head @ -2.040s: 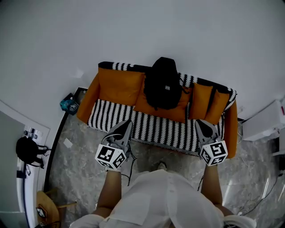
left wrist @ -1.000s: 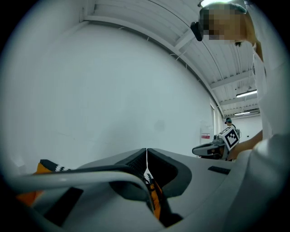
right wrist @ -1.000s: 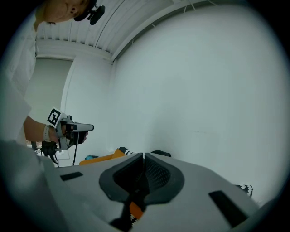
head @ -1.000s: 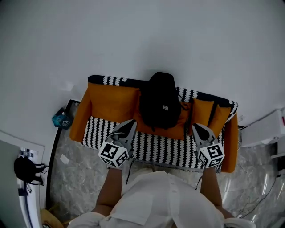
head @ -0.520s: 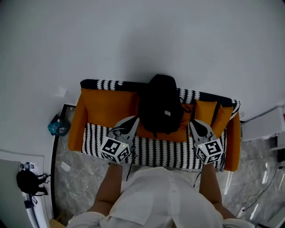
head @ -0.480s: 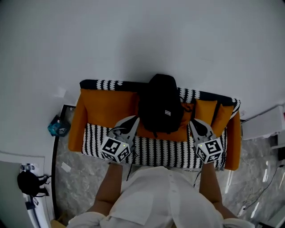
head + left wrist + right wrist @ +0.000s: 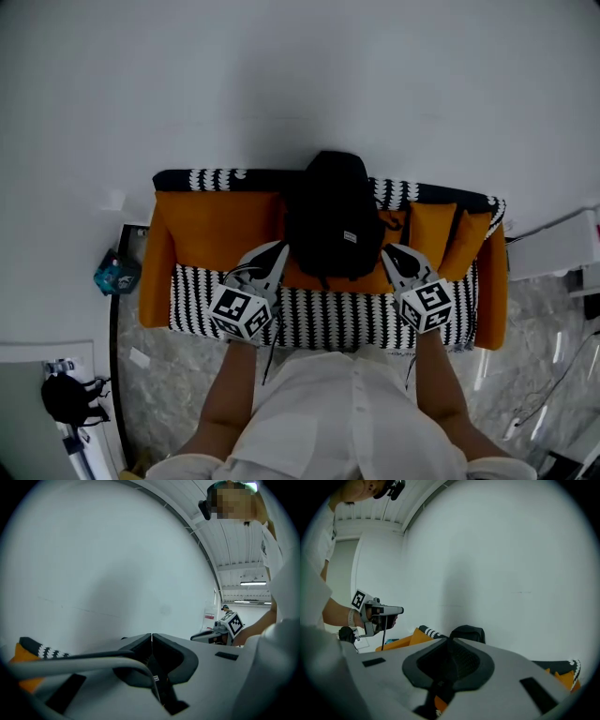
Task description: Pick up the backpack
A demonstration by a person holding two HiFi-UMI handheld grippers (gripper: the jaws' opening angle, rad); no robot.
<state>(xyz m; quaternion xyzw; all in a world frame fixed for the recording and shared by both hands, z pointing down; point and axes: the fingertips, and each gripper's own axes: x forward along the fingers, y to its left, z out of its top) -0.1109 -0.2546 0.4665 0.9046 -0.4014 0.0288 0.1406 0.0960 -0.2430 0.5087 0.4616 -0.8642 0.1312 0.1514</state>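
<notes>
A black backpack (image 7: pixel 330 214) stands upright against the back of an orange sofa (image 7: pixel 217 217) with a black-and-white striped seat. My left gripper (image 7: pixel 278 247) is held over the seat just left of the backpack's lower part, its jaws shut and empty. My right gripper (image 7: pixel 385 250) is just right of the backpack, also shut and empty. In the left gripper view the shut jaws (image 7: pixel 152 634) point at the white wall. The right gripper view shows the shut jaws (image 7: pixel 449 640) below the backpack's top (image 7: pixel 468 632), with the left gripper (image 7: pixel 382 611) off to the left.
Orange cushions (image 7: pixel 442 234) lean at the sofa's right end. A teal object (image 7: pixel 117 275) lies on the floor left of the sofa. A dark bag (image 7: pixel 64 398) hangs at lower left. White furniture (image 7: pixel 562 251) stands at the right. The white wall rises directly behind the sofa.
Both grippers have moved forward and slightly down toward the sofa, and the right one has drawn in closer to the backpack. Both jaws stay shut.
</notes>
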